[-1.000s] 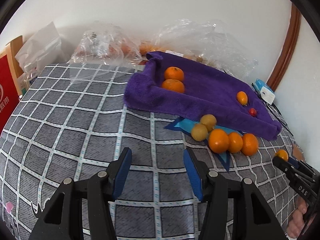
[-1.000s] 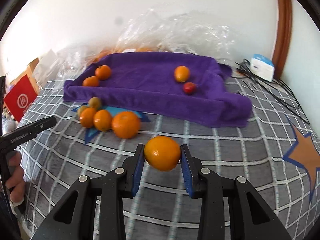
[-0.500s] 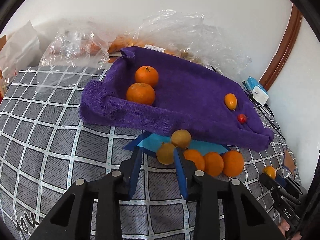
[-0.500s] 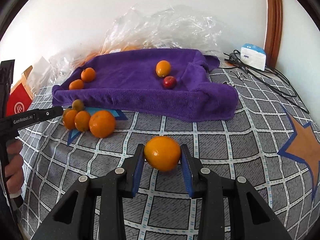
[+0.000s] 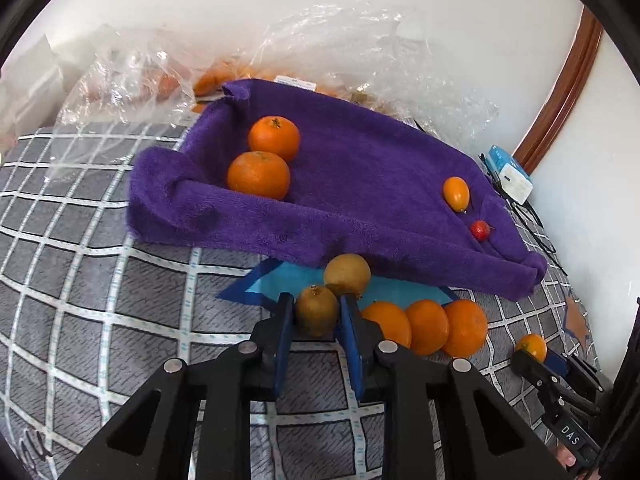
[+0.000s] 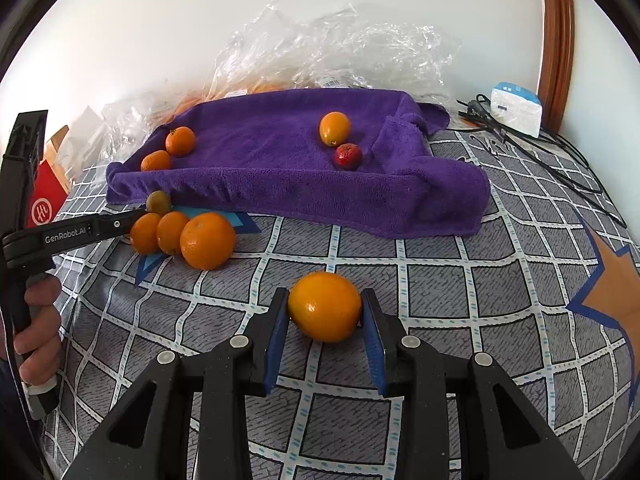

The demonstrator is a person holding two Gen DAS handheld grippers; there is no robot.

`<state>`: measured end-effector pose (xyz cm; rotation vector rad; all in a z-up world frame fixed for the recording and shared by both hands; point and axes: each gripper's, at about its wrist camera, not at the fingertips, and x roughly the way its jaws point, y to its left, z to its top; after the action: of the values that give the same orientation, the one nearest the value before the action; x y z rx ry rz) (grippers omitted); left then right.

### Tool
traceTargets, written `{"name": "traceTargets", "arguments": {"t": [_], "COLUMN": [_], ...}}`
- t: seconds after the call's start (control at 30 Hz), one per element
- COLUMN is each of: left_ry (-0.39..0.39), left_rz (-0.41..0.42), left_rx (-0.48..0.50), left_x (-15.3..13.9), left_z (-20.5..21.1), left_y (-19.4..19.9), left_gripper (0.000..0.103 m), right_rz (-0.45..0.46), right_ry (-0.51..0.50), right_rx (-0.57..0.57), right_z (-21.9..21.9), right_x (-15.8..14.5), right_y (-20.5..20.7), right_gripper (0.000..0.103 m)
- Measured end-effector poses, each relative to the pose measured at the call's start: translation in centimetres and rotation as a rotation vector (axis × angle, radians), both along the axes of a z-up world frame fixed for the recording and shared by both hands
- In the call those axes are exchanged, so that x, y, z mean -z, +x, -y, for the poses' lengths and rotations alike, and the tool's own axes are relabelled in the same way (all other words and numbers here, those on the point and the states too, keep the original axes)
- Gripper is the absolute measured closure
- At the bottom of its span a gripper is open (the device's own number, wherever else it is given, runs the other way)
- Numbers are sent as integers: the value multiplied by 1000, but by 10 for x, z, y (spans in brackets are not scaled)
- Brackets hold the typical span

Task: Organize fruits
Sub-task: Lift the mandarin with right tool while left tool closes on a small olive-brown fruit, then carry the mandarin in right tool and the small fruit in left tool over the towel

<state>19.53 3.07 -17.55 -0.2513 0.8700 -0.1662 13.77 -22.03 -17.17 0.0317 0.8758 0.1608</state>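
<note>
Just beside the brownish fruit point(image 5: 317, 310), oranges point(image 5: 426, 332) crowd.

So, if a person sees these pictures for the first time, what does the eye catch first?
Probably the purple towel spread on the checked bedcover, with two oranges at one end and a small red fruit at the other. Then each gripper: the right gripper holds an orange, and the left gripper has its jaws around a brownish fruit beside a row of oranges.

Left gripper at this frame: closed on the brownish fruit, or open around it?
Shut on it. The left gripper has both blue pads touching the sides of the brownish fruit, with no gap showing.
</note>
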Motion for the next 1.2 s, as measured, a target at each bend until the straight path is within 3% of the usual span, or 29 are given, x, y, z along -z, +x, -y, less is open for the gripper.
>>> {"name": "traceTargets", "arguments": {"t": [0.07,0.23,0.43,0.7,0.83,1.2], "left_ry": [5,127,134,76,45,-18], "left_rz": [11,5,7,14,15,103], "left_rx": [-22,-80,-59,-74,-90,-144], "left_x": [-6,-5,4,5,6,-3], "left_z": [-8,-19,-17,-21,-27,-38], "left_y": [-7,-24,-27,-27,-28,-42], "left_gripper": [80,80,80,76,81,81], "right_rz": [1,-2,-13,-13,-17,-27], "right_ry": [8,5,-6,-22,-35,-8], "right_rx": [1,12,9,0,8,18], "right_z": [1,0,-1,-3,-5,1], "right_x": [0,1,2,2,2,1], "right_y": [0,0,2,1,1,1], "right_gripper": [68,68,68,68,68,68]}}
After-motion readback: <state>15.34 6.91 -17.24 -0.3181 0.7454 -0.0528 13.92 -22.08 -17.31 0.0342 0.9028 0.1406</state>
